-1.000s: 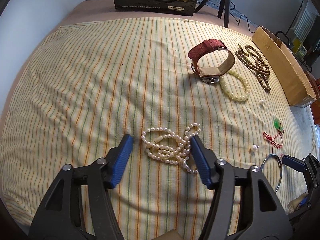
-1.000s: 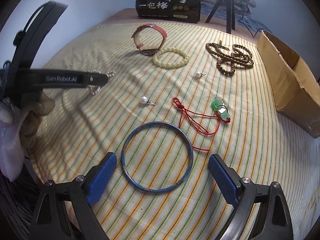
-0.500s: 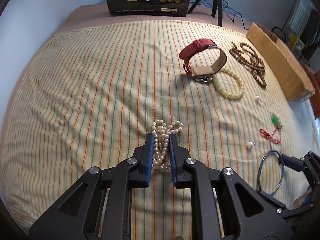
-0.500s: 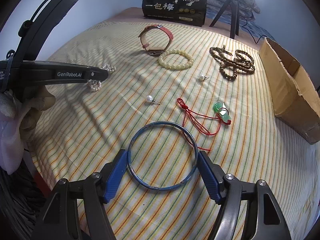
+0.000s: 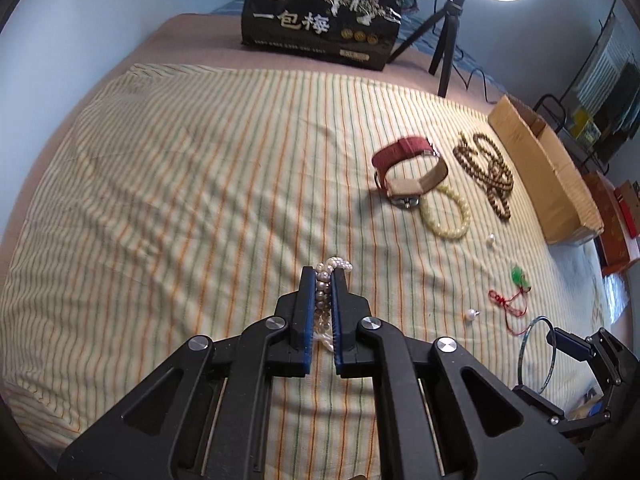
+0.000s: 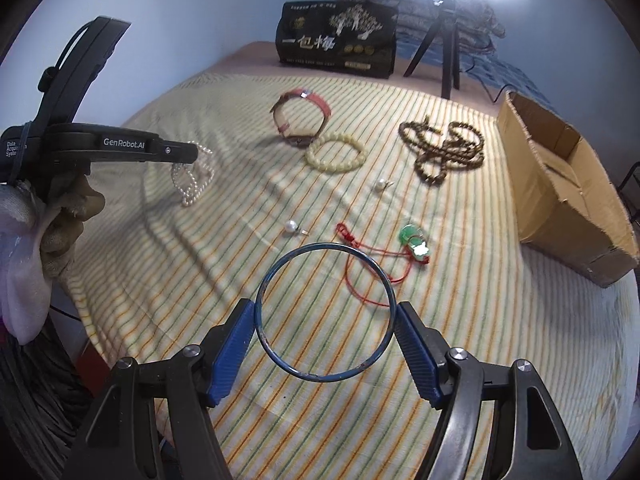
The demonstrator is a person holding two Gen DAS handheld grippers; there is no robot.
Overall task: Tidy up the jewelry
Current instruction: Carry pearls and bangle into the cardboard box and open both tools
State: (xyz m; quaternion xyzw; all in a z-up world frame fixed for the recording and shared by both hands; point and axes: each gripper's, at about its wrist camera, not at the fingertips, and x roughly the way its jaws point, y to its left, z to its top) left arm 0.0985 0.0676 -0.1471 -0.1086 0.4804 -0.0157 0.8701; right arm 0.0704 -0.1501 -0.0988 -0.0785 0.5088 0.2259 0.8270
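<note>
My left gripper (image 5: 323,280) is shut on the white pearl necklace (image 5: 325,292) and holds it above the striped cloth; in the right wrist view the necklace (image 6: 192,180) hangs from the left gripper (image 6: 192,153). My right gripper (image 6: 325,316) is shut on the thin blue bangle (image 6: 326,312), pads pressed on both sides, lifted off the cloth. It also shows in the left wrist view (image 5: 536,356). A red-strapped watch (image 6: 302,120), a cream bead bracelet (image 6: 336,154), a brown bead string (image 6: 444,152), two pearl earrings (image 6: 292,226) and a green pendant on red cord (image 6: 414,242) lie on the cloth.
An open cardboard box (image 6: 560,184) stands at the right edge of the bed. A black printed box (image 6: 336,44) and a tripod (image 6: 446,32) with a ring light stand at the back. The cloth's front edge drops off near the left gripper.
Both grippers closed: the left on the pearl necklace, the right on the blue bangle. Both have since lifted their items off the cloth.
</note>
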